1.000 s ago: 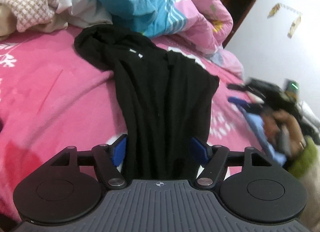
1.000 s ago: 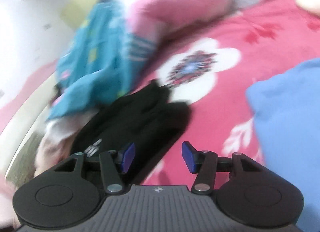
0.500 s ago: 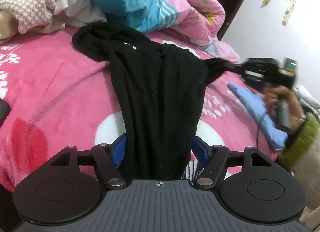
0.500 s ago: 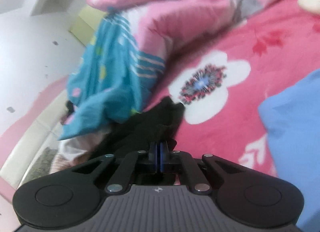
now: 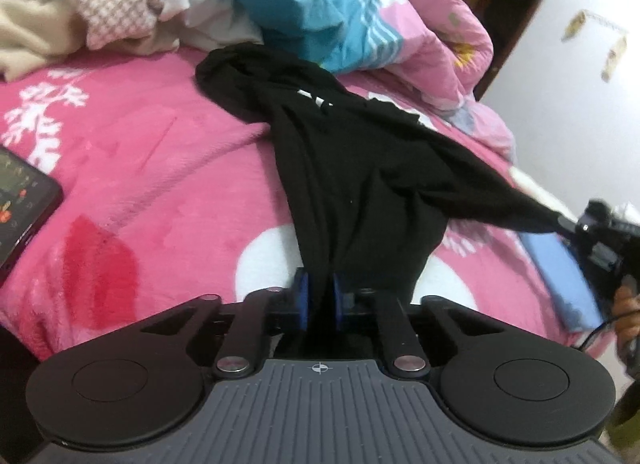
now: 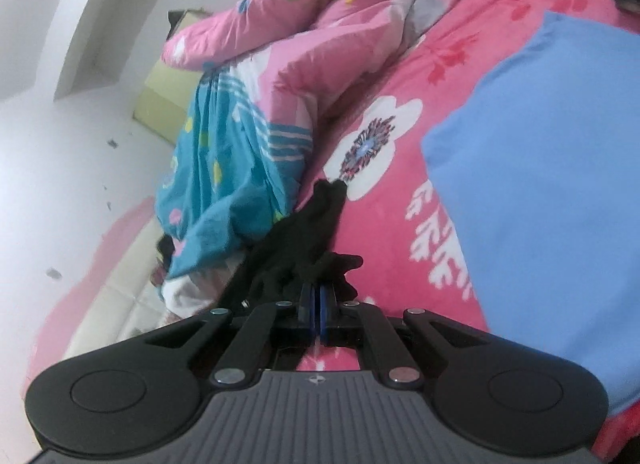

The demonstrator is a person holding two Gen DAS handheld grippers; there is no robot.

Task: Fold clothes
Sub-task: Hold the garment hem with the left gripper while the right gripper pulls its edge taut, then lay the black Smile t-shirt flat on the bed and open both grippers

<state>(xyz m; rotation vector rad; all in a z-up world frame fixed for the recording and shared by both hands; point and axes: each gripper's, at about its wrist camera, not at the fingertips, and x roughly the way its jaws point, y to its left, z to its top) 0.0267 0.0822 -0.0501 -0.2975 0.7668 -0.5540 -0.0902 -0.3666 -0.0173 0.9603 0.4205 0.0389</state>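
While the black garment (image 5: pixel 360 168) lay stretched across the pink flowered bedspread (image 5: pixel 160 192), the left gripper (image 5: pixel 319 298) had just closed, its blue pads pinching the garment's near edge. The right gripper (image 6: pixel 319 310), seen at the bed's right edge in the left view, was fully closed on another corner of the same cloth, pulling it taut toward that side. A folded blue cloth (image 6: pixel 552 192) lay beside it near the right edge. A phone (image 5: pixel 20 208) rested at the left edge, and rumpled quilts (image 5: pixel 360 8) were heaped along the far edge.
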